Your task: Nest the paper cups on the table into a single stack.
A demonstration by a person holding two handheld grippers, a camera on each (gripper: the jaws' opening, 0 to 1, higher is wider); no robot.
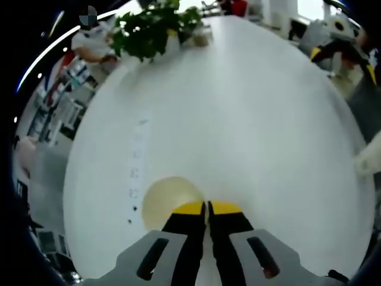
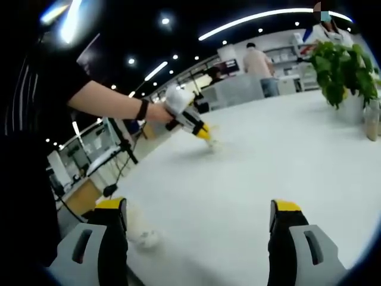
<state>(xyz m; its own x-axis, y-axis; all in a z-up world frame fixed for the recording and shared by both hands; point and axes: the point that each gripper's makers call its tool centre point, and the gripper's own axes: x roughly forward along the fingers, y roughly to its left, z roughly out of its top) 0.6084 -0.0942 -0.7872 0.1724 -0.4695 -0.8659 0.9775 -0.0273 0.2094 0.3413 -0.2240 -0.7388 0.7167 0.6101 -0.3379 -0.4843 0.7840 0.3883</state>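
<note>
A pale paper cup (image 1: 169, 201) stands on the white table (image 1: 238, 119), seen from above, its mouth open. My left gripper (image 1: 206, 208) is right over it, the yellow-tipped jaws pressed together at the cup's right rim. In the right gripper view this left gripper (image 2: 208, 139) is far off, held by a person's hand (image 2: 159, 112), its tips down at a small pale cup (image 2: 214, 144) on the table. My right gripper (image 2: 198, 210) stands wide open above the table's near edge. A blurred whitish cup-like thing (image 2: 144, 237) lies by its left jaw.
A potted green plant (image 1: 156, 27) (image 2: 344, 71) stands at the table's far end with a small container (image 2: 371, 122) beside it. A pale blurred object (image 1: 367, 159) sits at the table's right edge. People stand beyond the table, near shelves and desks.
</note>
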